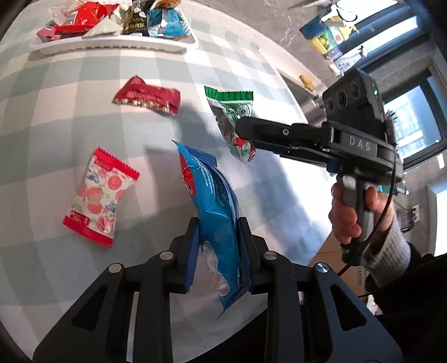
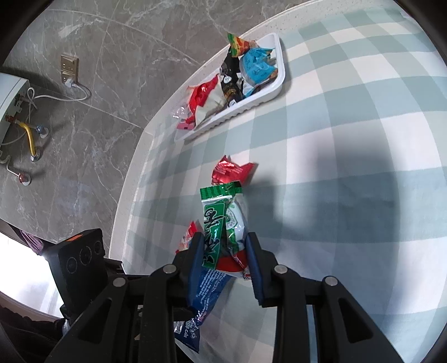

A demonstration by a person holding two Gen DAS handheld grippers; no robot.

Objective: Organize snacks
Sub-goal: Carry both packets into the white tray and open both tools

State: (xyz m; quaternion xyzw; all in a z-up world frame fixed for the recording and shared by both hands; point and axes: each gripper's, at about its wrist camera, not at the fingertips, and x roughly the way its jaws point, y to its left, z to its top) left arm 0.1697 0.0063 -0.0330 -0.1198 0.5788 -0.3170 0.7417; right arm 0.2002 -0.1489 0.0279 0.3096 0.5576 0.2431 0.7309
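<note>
Both tongs pinch snacks above a green-and-white checked tablecloth point(image 2: 363, 139): left gripper point(image 1: 218, 245) clamps a blue packet point(image 1: 215, 212), right gripper point(image 2: 225, 252) a green-and-white packet point(image 2: 227, 220). Red wrapper point(image 1: 148, 96) and peach-print packet point(image 1: 97, 195) lie loose; beyond, a white tray point(image 2: 251, 103) holds more, against a grey marble wall point(image 2: 111, 69). Tray contents overlap, indistinct.

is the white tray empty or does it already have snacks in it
Not empty. The white tray at the far edge of the checked tablecloth already holds a heap of packets, red, black and light blue among them.
</note>
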